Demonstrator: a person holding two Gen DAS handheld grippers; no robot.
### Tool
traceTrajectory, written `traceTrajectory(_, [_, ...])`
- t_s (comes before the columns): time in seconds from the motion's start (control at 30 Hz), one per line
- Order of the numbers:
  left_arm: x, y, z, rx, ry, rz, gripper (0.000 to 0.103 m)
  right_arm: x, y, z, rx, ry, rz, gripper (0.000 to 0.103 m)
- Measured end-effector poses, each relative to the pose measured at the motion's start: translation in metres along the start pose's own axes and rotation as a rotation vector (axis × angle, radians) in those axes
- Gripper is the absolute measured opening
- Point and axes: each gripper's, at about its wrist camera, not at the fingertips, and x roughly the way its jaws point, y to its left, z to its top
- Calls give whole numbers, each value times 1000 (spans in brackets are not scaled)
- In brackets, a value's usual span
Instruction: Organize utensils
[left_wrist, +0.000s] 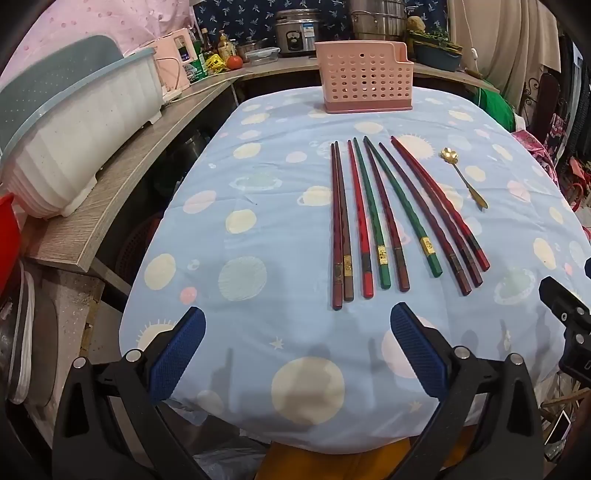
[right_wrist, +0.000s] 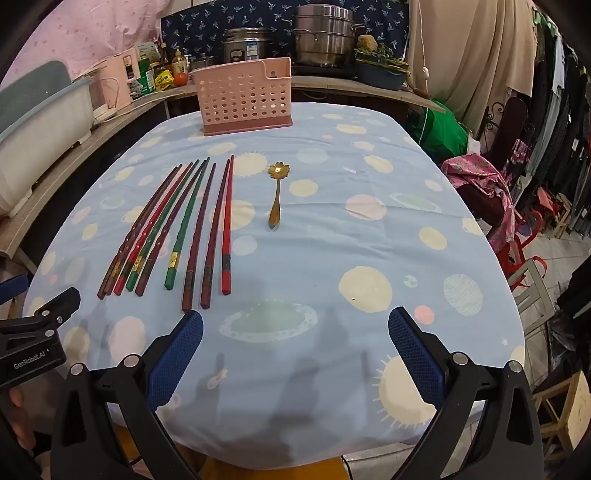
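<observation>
With both my claws, the left claw (left_wrist: 297, 325) and the right claw (right_wrist: 295, 326), hanging wide and empty over the near table edge, I am lining up on the chopsticks (left_wrist: 384, 218) and spoon (right_wrist: 276, 195), aiming to pinch each thick end for the pink basket (left_wrist: 365, 77).

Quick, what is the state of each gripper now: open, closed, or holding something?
Left gripper: open, holding nothing, above the near edge of the table.
Right gripper: open, holding nothing, also short of the chopsticks.
</observation>
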Motion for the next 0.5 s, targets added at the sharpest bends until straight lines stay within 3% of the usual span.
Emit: traceTrajectory(0.5, [0,0,-1,-3,2,-6,96,1,0,-1,1,4,1,96])
